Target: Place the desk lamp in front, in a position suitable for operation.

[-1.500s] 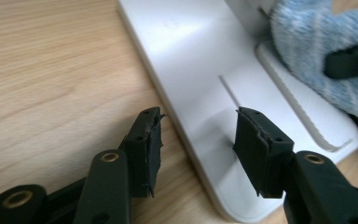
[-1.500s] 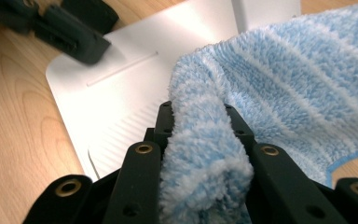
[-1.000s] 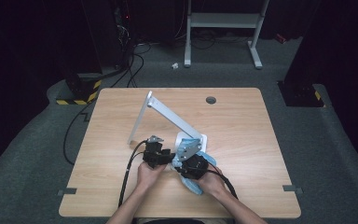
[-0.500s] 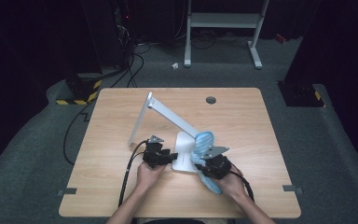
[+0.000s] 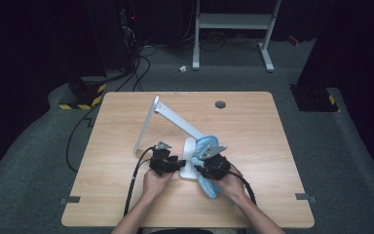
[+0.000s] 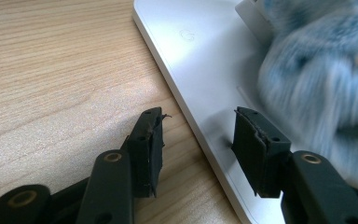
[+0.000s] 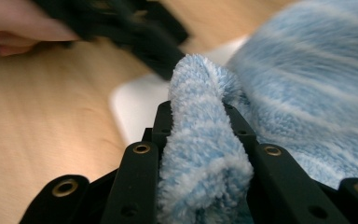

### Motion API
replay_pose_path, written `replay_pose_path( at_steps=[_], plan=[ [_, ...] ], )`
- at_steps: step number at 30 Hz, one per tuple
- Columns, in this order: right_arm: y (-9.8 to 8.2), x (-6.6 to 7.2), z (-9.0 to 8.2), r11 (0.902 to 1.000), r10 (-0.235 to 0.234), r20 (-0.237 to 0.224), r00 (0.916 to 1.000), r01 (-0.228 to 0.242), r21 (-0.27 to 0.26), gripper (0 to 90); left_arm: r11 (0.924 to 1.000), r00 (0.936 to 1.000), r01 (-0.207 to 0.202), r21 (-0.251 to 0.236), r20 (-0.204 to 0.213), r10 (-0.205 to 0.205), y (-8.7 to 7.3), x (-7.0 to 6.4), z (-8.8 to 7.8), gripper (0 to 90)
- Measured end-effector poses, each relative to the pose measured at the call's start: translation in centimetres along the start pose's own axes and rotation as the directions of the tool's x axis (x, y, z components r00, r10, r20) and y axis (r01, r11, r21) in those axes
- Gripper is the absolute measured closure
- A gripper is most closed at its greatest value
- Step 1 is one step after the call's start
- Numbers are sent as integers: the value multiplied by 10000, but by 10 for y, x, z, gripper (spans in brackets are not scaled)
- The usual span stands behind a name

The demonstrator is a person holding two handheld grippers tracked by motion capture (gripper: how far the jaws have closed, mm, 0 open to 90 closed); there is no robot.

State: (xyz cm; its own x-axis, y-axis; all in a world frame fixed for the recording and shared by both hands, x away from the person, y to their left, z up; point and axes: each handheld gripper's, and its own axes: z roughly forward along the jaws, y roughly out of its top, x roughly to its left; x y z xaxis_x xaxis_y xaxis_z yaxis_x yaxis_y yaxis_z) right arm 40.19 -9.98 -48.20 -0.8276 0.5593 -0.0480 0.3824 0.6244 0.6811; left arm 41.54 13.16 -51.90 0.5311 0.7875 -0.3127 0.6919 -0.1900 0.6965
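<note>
right gripper (image 7: 200,140) pinches the blue cloth (image 5: 208,168); left gripper (image 6: 198,140) gapes, straddling the white base's (image 6: 200,60) edge.

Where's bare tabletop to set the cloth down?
Free: right half of the table, past the cable hole; also the left strip beside the white stand. Crowded: front centre, where both hand-held grippers, left and right, work the blue cloth.

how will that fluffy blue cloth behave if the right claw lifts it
Probably floppy: the cloth bunches into a soft fold between the right claw jaws. Likely light, since its fluffy pile looks airy. It should grip well rather than slip, though it may drag across the white stand.
</note>
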Motion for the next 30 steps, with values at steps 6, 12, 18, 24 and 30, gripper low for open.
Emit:
replay_pose_path(
  at_steps=[6, 12, 18, 24, 30],
  plan=[
    [-31, -48, -19, 9871, 1587, 987, 9824, -1602, 73, 703, 10000, 10000, 78, -23, 54, -78, 0, 0, 0, 525],
    [-36, -40, -11, 9882, 1501, 801, 9854, -1520, 181, 705, 9999, 9999, 24, -106, 135, -23, 0, -2, 1, 558],
    [-37, -18, -13, 9939, 1087, 159, 9939, -1090, 193, 716, 9990, 9992, -374, 243, -151, 378, 7, -5, 2, 543],
    [-33, 2, -14, 9981, 536, -165, 9984, -531, 309, 718, 9991, 9995, -290, 306, -147, 295, 7, 2, -2, 539],
    [-18, -49, -11, 9734, 2272, 867, 9700, -2288, 83, 690, 9987, 9988, -420, 284, -221, 426, 7, 0, -2, 540]
  ],
)
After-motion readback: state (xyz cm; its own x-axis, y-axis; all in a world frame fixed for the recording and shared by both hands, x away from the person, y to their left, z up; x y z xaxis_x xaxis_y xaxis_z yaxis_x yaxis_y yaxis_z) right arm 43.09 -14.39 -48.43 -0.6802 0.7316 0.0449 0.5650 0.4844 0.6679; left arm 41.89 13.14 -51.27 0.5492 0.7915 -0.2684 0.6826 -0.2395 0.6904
